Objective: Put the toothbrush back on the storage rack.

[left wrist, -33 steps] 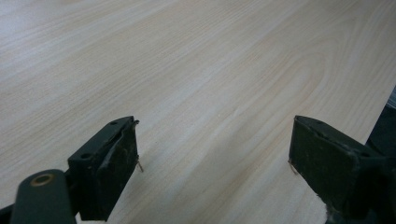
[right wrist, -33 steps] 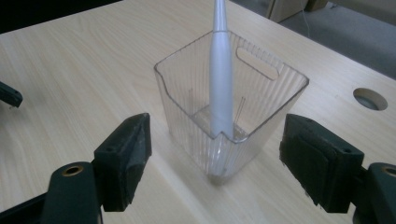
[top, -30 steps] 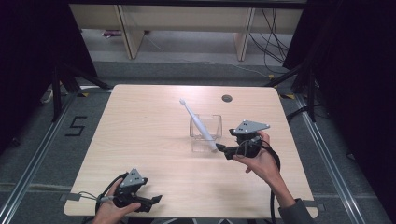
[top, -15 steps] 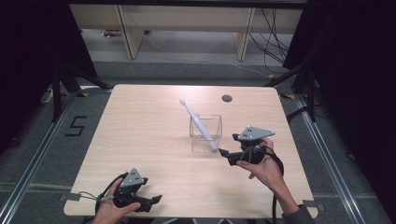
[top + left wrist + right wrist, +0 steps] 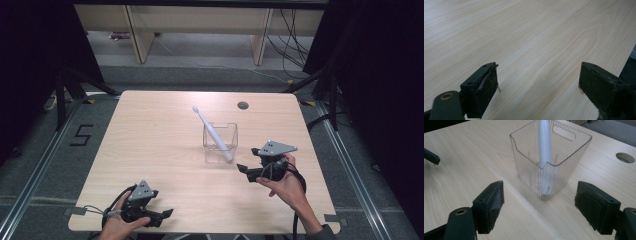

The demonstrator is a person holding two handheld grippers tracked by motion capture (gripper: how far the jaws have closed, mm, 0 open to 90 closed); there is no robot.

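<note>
A clear ribbed plastic container (image 5: pixel 220 142) stands upright near the middle of a light wooden table (image 5: pixel 150 145), and a white toothbrush (image 5: pixel 212 132) leans inside it, its foot in the container's near right corner and its head rising up and to the left over the rim. In the right gripper view the container (image 5: pixel 549 167) is straight ahead with the toothbrush handle (image 5: pixel 544 140) rising from it, and bare table lies between it and the jaws. A small round hole (image 5: pixel 243 105) sits in the tabletop near the far edge, well apart from the container. The right gripper (image 5: pixel 245 170), held in the person's right hand (image 5: pixel 287 182), hovers just to the right of the container on its near side; its jaws are spread wide, grip nothing and touch nothing. The left gripper (image 5: pixel 162 215), held in the left hand (image 5: pixel 117 227) at the table's near left edge, is well apart from the container; its jaws are also spread wide over bare wood. Beyond the table lie a grey floor, pale shelving legs, loose cables and black curtains on both sides. A floor mark shaped like the number five (image 5: pixel 82 135) lies left of the table.
</note>
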